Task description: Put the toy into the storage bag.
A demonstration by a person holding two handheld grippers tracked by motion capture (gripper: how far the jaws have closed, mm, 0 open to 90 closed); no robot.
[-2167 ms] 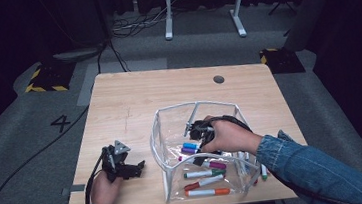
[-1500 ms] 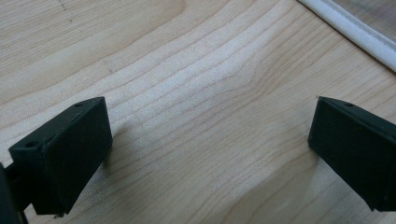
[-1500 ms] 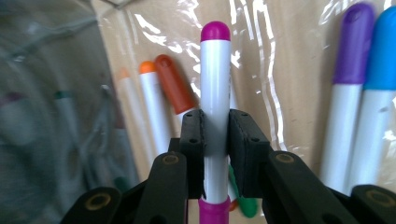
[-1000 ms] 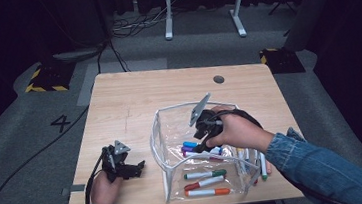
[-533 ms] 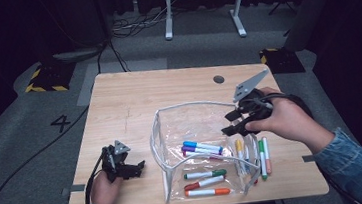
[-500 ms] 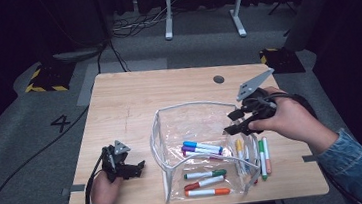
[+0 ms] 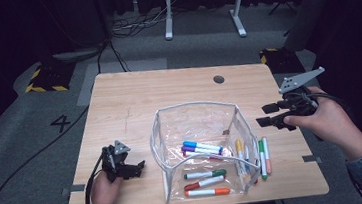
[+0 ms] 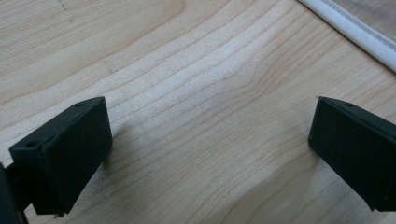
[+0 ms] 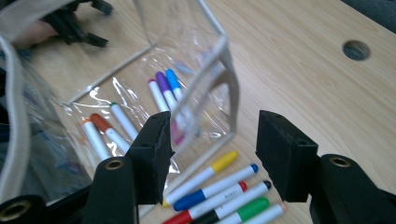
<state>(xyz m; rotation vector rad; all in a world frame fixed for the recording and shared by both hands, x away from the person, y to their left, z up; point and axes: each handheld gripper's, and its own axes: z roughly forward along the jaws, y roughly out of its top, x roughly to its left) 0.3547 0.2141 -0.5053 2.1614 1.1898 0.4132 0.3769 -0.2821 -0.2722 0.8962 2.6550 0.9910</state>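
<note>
Work in hand: loading markers into the clear zip pouch [image 7: 197, 130] standing open mid-bench, toward the near edge.

Status as it reads now:
- Six markers lying inside the pouch: blue [image 7: 202, 146] and purple [image 7: 199, 152] toward the middle, a pink one partly hidden beside them, green [image 7: 204, 174], red [image 7: 205, 183] and orange [image 7: 209, 192] toward the near edge.
- A row of loose markers [image 9: 219, 191] is lying on the bench just beside the pouch's right wall: yellow, blue, red, green and a pale peach one. Those are what's left, I'd judge, so roughly half done.

Right hand-held gripper [image 7: 274, 114] is hanging over the right edge of the bench, above and beyond the loose row, jaws apart with nothing between them. They have just been opening further.

Left hand-held gripper [image 7: 125, 166] is resting near the near-left corner, jaws wide apart over bare wood, empty, well apart from the pouch.

Likely next: right one coming down on one of the loose markers.
</note>
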